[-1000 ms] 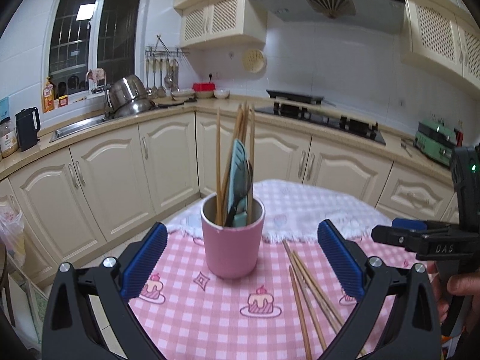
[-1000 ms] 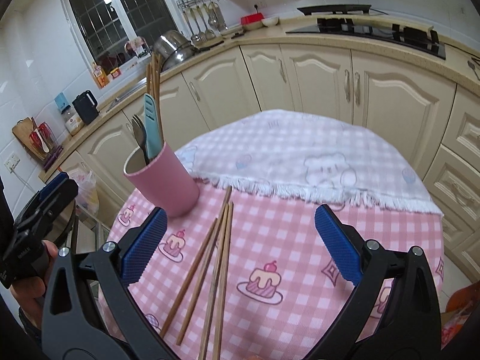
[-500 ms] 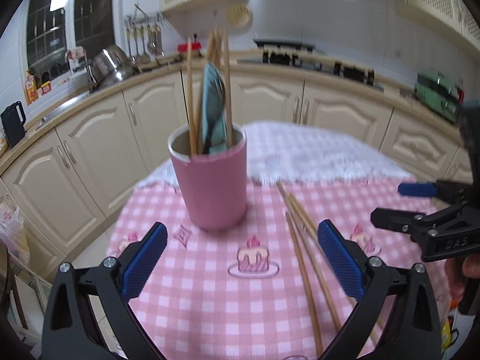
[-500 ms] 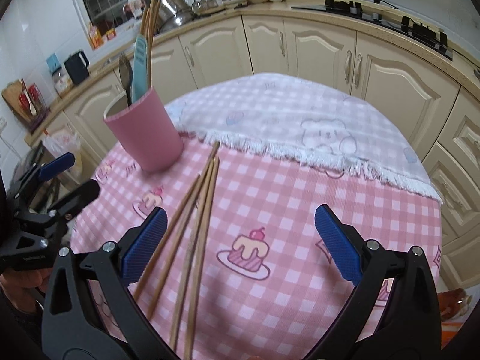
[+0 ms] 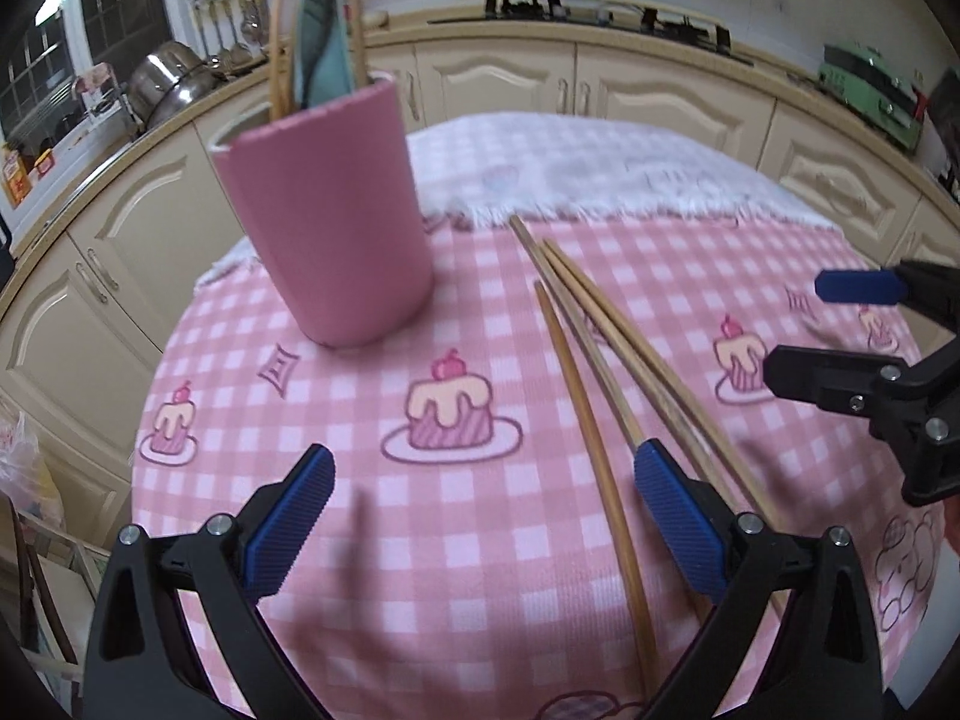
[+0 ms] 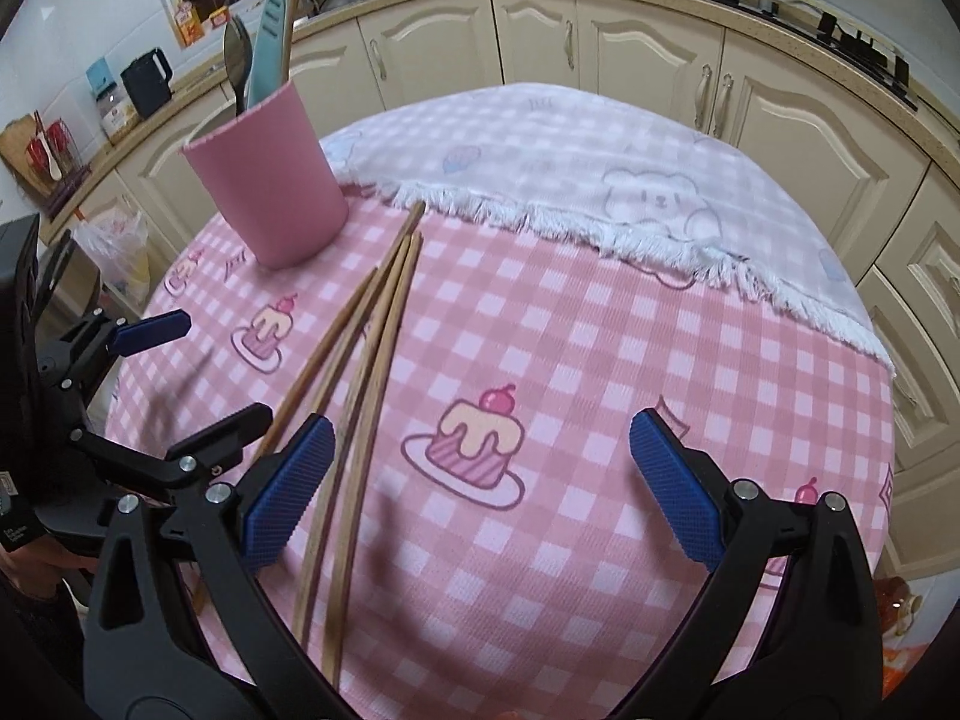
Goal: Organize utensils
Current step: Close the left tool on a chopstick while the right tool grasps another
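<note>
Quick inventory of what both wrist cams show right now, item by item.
Cup: one, pink, upright on tablecloth, holding utensils.
Chopsticks: four loose, brown wood, on cloth beside cup.
Spatula: one, teal, in cup.
Spoon: one, metal, in cup.
Tablecloth: one, pink check with cakes.
Fringed cloth: one, white, far half of table.
Kettle: one, black, on counter.
Left gripper: open, empty.
Right gripper: open, empty.

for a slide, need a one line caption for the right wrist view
Open right gripper above loose wooden chopsticks on pink checked tablecloth, beside pink utensil cup.
</note>
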Demonstrator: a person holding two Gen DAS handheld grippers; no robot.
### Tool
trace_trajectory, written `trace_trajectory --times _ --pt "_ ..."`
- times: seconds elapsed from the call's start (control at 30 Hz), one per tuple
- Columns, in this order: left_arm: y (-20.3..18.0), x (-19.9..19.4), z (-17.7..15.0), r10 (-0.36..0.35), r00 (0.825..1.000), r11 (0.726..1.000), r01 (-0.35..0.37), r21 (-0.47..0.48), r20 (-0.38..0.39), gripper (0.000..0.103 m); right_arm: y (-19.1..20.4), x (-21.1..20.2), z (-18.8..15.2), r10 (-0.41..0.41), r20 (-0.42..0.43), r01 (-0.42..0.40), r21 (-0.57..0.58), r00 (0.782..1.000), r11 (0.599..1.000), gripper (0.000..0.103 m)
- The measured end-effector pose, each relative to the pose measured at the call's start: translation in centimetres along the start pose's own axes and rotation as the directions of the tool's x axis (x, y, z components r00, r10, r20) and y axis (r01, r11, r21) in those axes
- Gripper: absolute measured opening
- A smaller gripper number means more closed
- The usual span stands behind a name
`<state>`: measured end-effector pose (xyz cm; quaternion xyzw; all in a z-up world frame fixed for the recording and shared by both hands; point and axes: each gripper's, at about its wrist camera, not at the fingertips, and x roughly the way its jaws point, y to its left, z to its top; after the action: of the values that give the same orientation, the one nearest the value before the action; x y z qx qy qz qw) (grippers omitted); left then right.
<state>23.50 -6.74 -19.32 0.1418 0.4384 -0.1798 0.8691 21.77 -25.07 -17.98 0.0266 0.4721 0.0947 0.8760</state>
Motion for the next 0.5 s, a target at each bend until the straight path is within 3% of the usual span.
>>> trace_trajectory --times 0.1,0.3,0.4,0.5 --pt "-0.3 0.8 -0.3 0.008 1.000 1.000 -0.008 0.023 -0.028 0.087 0.8 0.9 -0.2 -0.015 -0.026 0.014 -0.033 1.000 0.999 0.097" --pt "0.3 0.8 -0.6 -0.012 0.999 1.000 0.012 0.015 -0.033 0.084 2.1 2.7 -0.6 -0.038 -0.076 0.032 -0.082 0.996 0.996 0.095" --pt "0.6 0.8 -0.6 -0.023 0.999 1.000 0.023 0.006 -0.034 0.083 2.5 2.8 -0.6 -0.038 -0.077 0.031 -0.095 0.996 0.995 0.087" --pt "0.8 0.9 -0.5 -0.035 0.999 0.999 0.035 0.002 -0.036 0.081 2.7 2.8 -0.1 -0.063 -0.088 0.054 -0.105 0.994 0.993 0.063"
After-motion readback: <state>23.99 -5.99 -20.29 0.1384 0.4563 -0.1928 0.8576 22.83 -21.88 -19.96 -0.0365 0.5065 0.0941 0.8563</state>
